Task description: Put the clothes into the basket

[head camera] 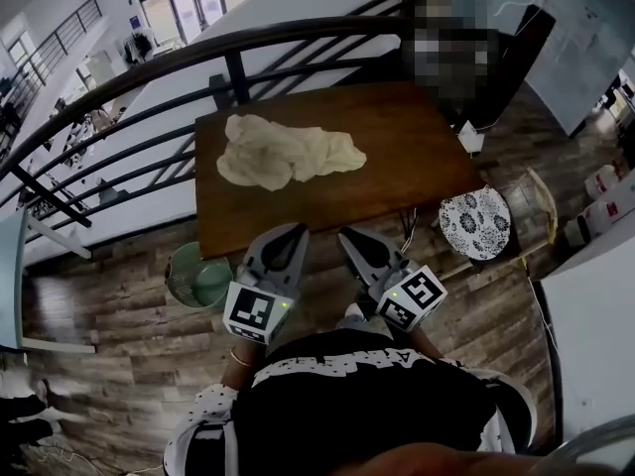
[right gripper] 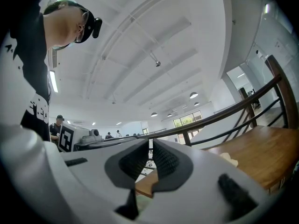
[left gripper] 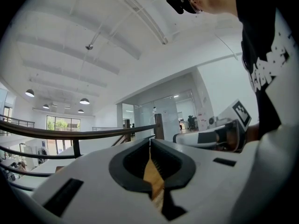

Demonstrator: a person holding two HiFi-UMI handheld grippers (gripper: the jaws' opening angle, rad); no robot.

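A crumpled cream cloth (head camera: 285,153) lies on the brown wooden table (head camera: 397,167), toward its left half. A round green basket (head camera: 198,277) stands on the floor below the table's near left corner. My left gripper (head camera: 298,230) is shut and empty, held level near the table's front edge, just right of the basket. My right gripper (head camera: 345,234) is beside it, also shut and empty. In the left gripper view the jaws (left gripper: 150,141) meet with only table showing through. In the right gripper view the jaws (right gripper: 151,143) are closed too, with a bit of the cloth (right gripper: 228,158) at the right.
A black railing (head camera: 228,53) runs behind the table. A round black-and-white patterned stool (head camera: 474,223) stands at the table's right front corner. A white counter edge (head camera: 585,296) is at the far right. Wooden floor surrounds me.
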